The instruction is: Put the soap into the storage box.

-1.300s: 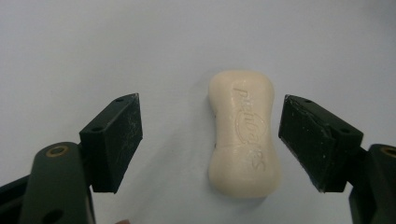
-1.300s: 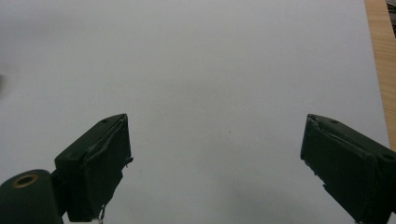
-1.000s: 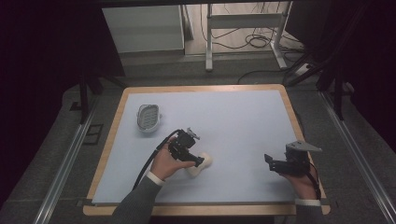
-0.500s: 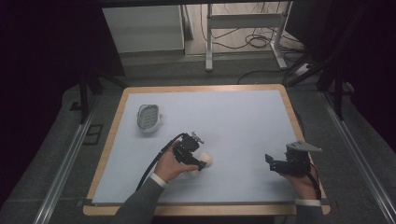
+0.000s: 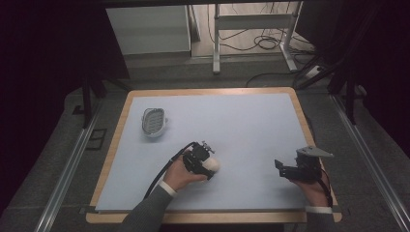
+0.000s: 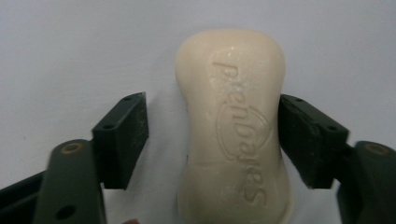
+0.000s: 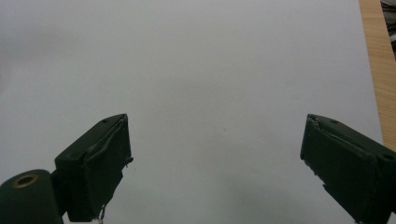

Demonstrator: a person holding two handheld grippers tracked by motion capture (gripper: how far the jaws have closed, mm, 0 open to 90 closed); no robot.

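A cream bar of soap [image 6: 233,126] with raised lettering lies flat on the pale blue mat [image 5: 241,121], near the front centre [image 5: 213,165]. My left gripper [image 6: 212,135] points down over it [image 5: 207,166], one jaw on each side of the bar. The jaws have just been closing. The right-hand pad [image 6: 303,140] is at the soap's edge, while the left-hand pad [image 6: 123,135] stands a gap away. My right gripper [image 5: 282,168] rests at the front right, open, with bare mat between its fingers [image 7: 215,149].
A white oval soap dish [image 5: 153,121] with a ribbed insert sits at the mat's left rear. The table's wooden rim [image 7: 373,56] runs close by the right gripper. Beyond the table stand metal frame legs and cables on the floor.
The left gripper has come down a little over the soap, and its jaws have drawn in around the bar. The right gripper has stayed where it was.
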